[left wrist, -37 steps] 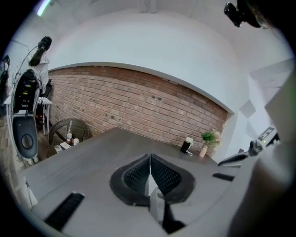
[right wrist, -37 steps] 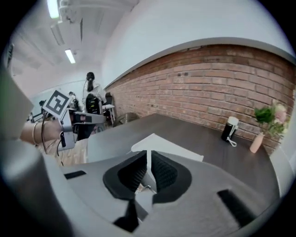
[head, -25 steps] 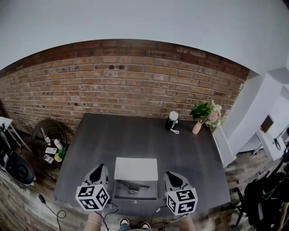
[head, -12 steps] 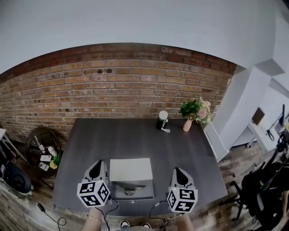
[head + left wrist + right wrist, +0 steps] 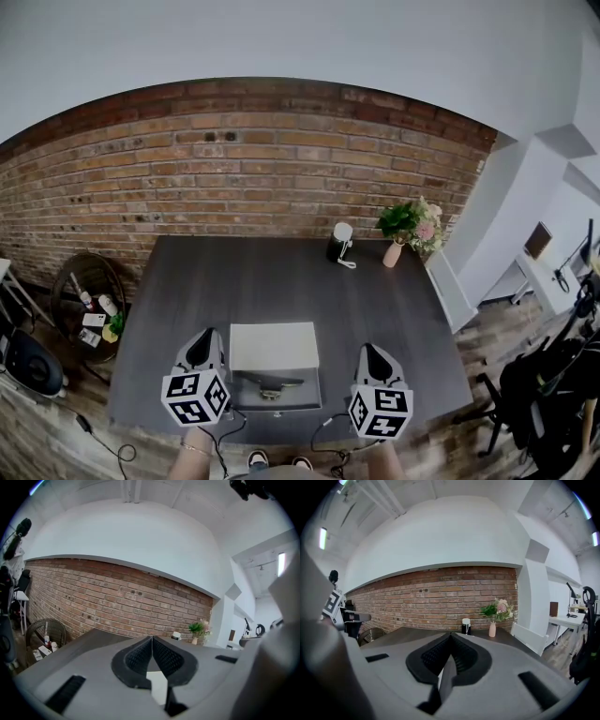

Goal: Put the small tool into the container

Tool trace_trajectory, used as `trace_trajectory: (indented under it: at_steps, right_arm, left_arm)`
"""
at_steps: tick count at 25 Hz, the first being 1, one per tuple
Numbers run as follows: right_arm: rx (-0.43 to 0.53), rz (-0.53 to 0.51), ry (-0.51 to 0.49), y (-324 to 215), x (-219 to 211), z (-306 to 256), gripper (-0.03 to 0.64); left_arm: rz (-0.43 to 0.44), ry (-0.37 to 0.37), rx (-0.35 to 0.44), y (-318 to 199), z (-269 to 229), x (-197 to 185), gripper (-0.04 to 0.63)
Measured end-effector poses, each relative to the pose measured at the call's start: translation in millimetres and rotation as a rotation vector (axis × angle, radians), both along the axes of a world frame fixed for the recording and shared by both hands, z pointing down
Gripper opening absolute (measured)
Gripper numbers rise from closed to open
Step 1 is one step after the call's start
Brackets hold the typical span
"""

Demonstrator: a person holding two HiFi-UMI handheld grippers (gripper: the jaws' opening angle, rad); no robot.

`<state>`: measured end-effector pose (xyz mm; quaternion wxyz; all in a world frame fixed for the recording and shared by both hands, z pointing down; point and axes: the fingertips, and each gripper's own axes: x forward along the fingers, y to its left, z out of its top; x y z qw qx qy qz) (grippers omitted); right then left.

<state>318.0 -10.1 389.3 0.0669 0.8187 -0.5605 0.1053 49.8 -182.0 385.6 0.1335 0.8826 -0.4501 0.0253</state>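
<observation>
Observed: small metallic tool point(image 5: 272, 382) lying inside open white rectangular container point(image 5: 274, 348) on dark grey wooden table point(image 5: 281, 281). Left gripper point(image 5: 203, 337) and right gripper point(image 5: 368, 351) flank the container, both clenched on nothing

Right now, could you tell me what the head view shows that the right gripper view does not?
Only the head view: the white open box holding the small metal tool. Only the right gripper view: the right gripper with jaws shut together, empty. Both: the pink vase of flowers and the red brick wall.
</observation>
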Motion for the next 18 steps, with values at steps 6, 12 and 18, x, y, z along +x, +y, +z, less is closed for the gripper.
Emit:
trace_trajectory:
  at_steps: [6,12,18]
  right_arm:
    - [-0.01,-0.005,0.002,-5.6,-4.6,1.7,0.002]
    - [-0.005,-0.004,-0.002,-6.1,-4.6,1.9,0.002]
    - [-0.001,-0.001,-0.002,-6.6,-1.1,1.6,0.002]
  left_arm:
    - [-0.001,-0.003,-0.011,-3.8,3.0,-4.3,0.008]
    - [0.003,-0.003,-0.019,-5.1,6.6,-3.9,0.008]
    - [0.007,-0.005,-0.026,-6.4,9.6,0.6,0.008]
